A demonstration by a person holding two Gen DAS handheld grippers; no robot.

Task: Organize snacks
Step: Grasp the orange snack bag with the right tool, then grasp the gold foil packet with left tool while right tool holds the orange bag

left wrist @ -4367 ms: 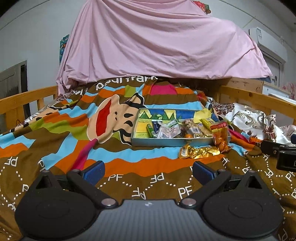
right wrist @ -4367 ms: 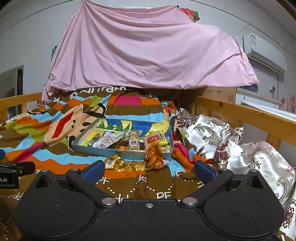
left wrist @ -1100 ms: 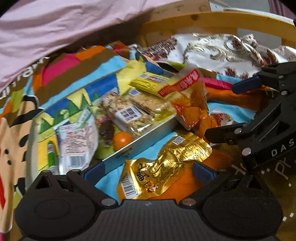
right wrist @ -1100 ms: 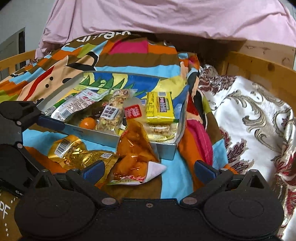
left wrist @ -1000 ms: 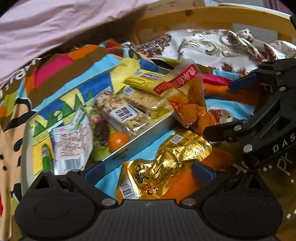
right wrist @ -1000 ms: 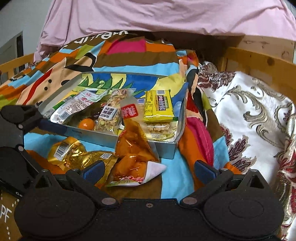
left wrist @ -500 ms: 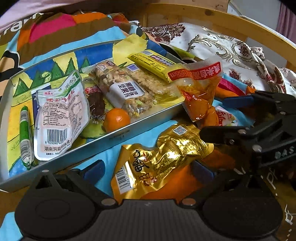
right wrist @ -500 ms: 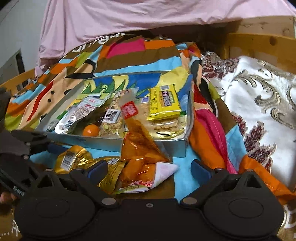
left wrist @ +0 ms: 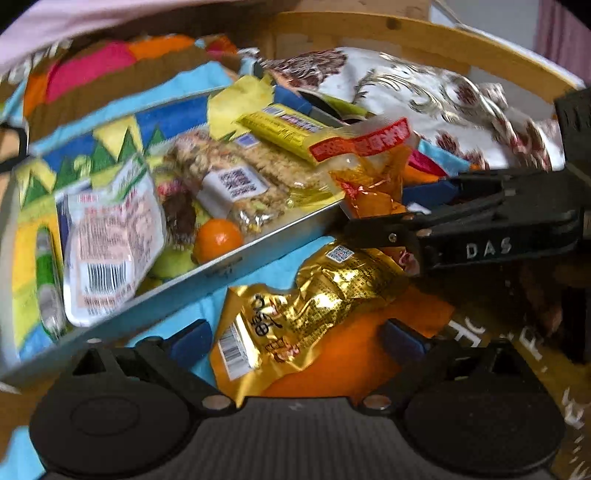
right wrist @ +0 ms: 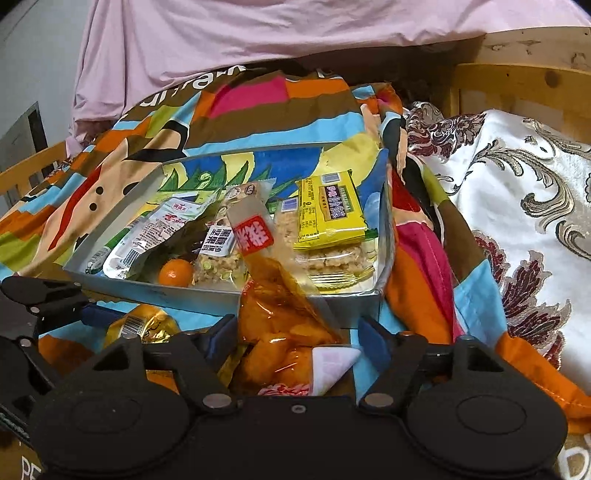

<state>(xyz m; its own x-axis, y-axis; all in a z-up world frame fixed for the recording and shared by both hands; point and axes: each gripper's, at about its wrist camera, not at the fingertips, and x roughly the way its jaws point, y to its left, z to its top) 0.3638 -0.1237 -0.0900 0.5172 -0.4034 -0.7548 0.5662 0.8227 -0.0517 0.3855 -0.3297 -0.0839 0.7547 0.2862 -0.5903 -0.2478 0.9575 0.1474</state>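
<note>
1. Left wrist view: the left gripper [left wrist: 295, 338] is hovering with its jaws apart over the gold packet [left wrist: 306, 310], which is lying on the blanket [left wrist: 354, 354] beside the metal tray [left wrist: 207, 273].
2. Right wrist view: the right gripper [right wrist: 297, 338] has just been closing its jaws, now flanking the orange bag [right wrist: 280, 325] that is leaning over the tray's front wall; contact is unclear.

I am over a bed [right wrist: 266, 122] spread with a bright striped cartoon blanket in orange, brown, blue and pink. A wooden bed rail [right wrist: 517, 81] curves round its far right side, and another piece of rail [right wrist: 29, 166] shows left of the blanket. Against the right rail lies a white satin quilt [right wrist: 517, 192] with maroon and gold scrolls. Behind the bed hangs a pink sheet [right wrist: 258, 33]; left of it is a pale grey wall [right wrist: 33, 55].
</note>
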